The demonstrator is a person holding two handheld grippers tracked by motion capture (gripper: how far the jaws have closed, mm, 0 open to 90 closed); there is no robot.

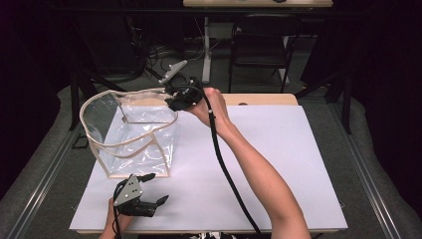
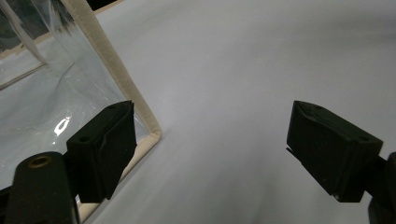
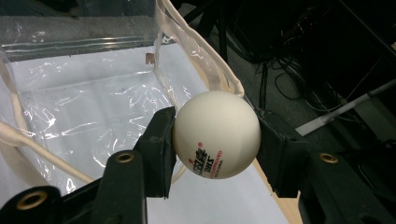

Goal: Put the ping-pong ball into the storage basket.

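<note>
White sheeting is covering the table (image 1: 278,164), leaving wide bare room across its middle and right side, while a strip of pale wood is showing along the far edge. Standing on the left part of the sheet is a clear plastic bag (image 1: 134,134) with cream fabric trim (image 2: 116,70) along its rim and corners; its mouth is gaping upward, its film is creasing and glinting, and its floor is lying bare. The right gripper (image 1: 180,97) is hanging over the bag's far right rim, its two black jaws pinching a white table tennis ball (image 3: 217,134) from either side; the ball is smooth, matte and round, carrying red and black printing on its underside, and it is sitting above the bag's trimmed edge. The left gripper (image 1: 152,189) is resting on the sheet near the front edge, just near of the bag's front corner, its jaws spreading wide with nothing between them. One blocky black jaw is sitting close beside the bag's trimmed near corner. Black cables are trailing back from both tools toward the near edge.
</note>
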